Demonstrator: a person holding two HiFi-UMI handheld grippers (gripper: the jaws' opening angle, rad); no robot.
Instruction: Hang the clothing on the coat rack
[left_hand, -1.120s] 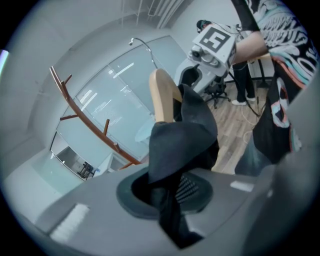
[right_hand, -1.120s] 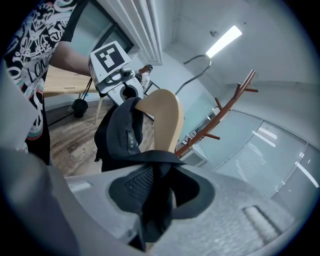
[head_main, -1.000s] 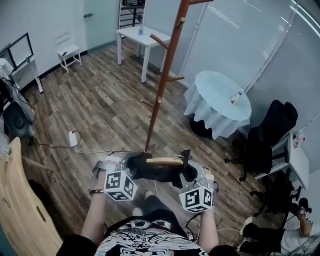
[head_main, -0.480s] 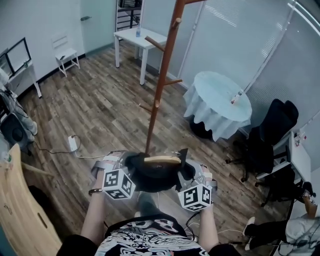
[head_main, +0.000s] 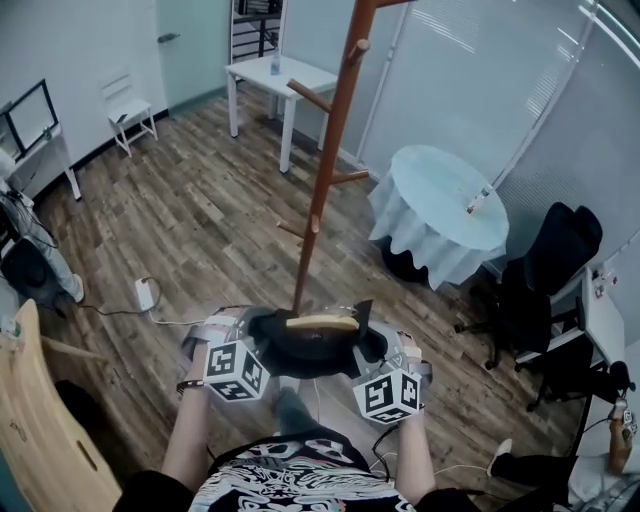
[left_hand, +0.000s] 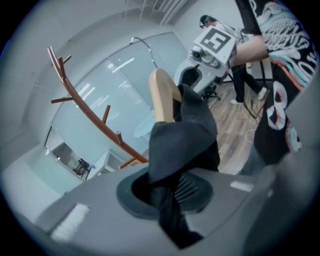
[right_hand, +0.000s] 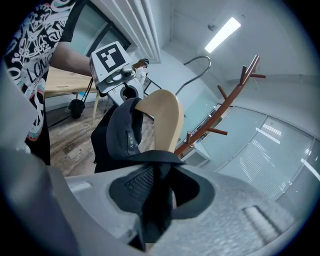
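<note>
Left gripper (head_main: 252, 326) and right gripper (head_main: 376, 342) each clamped on an end of the dark garment (head_main: 312, 350), draped over its wooden hanger (head_main: 322, 322), near the coat rack (head_main: 326, 170); cloth-only grips may let the hanger slip out when raised.
</note>
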